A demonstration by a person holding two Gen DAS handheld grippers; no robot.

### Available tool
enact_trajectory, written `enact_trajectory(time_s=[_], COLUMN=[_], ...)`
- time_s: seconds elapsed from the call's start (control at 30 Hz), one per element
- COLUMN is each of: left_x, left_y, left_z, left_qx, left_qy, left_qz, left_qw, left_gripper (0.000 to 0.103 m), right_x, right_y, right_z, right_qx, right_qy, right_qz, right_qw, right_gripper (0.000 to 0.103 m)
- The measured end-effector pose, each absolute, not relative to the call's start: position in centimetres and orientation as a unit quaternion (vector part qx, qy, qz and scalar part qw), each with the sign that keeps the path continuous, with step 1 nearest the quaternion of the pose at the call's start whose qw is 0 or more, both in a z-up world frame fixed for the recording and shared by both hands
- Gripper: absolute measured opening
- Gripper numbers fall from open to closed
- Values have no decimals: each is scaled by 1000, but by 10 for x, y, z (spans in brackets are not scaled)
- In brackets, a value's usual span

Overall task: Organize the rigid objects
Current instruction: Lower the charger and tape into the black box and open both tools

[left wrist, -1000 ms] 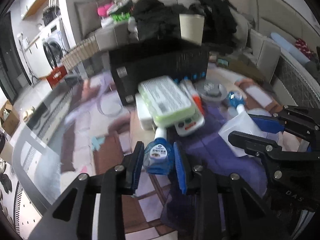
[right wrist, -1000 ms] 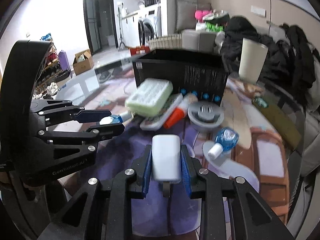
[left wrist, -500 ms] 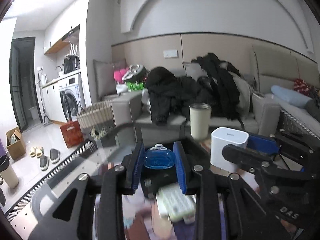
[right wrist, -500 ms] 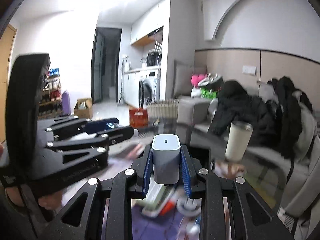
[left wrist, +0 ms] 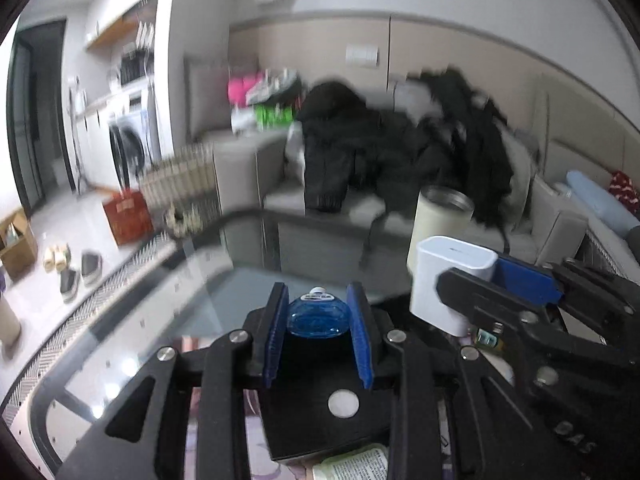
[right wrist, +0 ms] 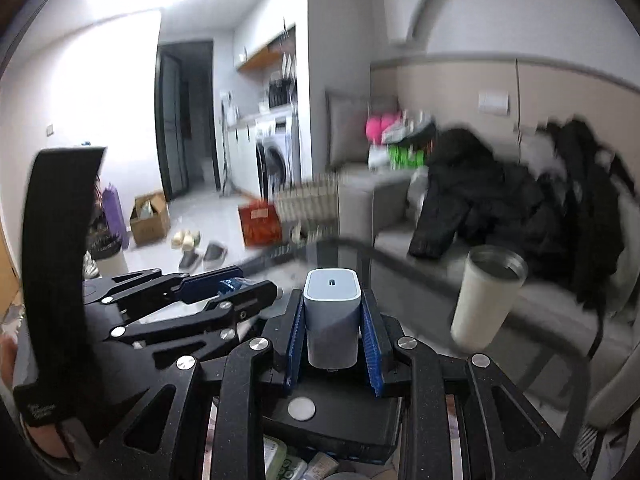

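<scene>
Currently both grippers were loaded and raised over the black box [left wrist: 320, 420]. Left gripper [left wrist: 318, 320] had its blue pads [left wrist: 276, 336] clamped on the small blue bottle [left wrist: 318, 316], bottle end-on to the camera, white cap pointing away. Right gripper [right wrist: 332, 328] was closed on the white charger [right wrist: 331, 320], upright, port slot facing the lens, pads [right wrist: 370, 344] on both side faces. In the left wrist view the charger [left wrist: 444, 276] sat just right of the bottle, held off the surface. Black box lay directly under both tools, at the glass table [left wrist: 132, 320]. A green-and-white pack [left wrist: 352, 466] showed at the bottom edge beside the box. Beige tumbler [right wrist: 486, 298] stood on the table further right, near the sofa [right wrist: 400, 240] with dark coats piled on it. Background was motion-blurred.
</scene>
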State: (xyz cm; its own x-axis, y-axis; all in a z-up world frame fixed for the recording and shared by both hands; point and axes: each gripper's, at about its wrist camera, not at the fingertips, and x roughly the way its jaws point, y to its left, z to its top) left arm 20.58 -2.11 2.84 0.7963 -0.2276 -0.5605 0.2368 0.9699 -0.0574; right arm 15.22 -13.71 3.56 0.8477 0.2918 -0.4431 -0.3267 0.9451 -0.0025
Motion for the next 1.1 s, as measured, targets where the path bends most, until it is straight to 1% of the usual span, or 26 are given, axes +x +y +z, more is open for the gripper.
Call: enact_trajectory(time_s=[0.07, 0.2, 0.37, 0.5, 0.63, 0.9, 1.1], left_x=[221, 237, 242, 241, 238, 239, 237], left_y=[-28, -33, -41, -41, -43, -39, -36], left_z=[12, -11, -32, -46, -48, -47, -46], left_qx=[5, 8, 27, 47, 52, 56, 49], left_qy=[348, 400, 438, 463, 469, 466, 462], left_qz=[-125, -116, -115, -110, -110, -112, -117], left_qw=[929, 909, 891, 878, 875, 876, 878], left_gripper=[28, 28, 28, 28, 28, 29, 31], right_x=[177, 212, 228, 232, 234, 236, 237], right_y=[-140, -148, -145, -146, -147, -145, -148], right_z=[22, -8, -31, -46, -54, -59, -59], right_qx=[-23, -3, -18, -30, -33, -29, -20], right_qy=[270, 357, 407, 434, 450, 458, 460], right_qz=[158, 157, 156, 159, 157, 156, 159], right_qw=[950, 921, 900, 886, 879, 875, 873], right_gripper=[26, 26, 26, 26, 26, 26, 27])
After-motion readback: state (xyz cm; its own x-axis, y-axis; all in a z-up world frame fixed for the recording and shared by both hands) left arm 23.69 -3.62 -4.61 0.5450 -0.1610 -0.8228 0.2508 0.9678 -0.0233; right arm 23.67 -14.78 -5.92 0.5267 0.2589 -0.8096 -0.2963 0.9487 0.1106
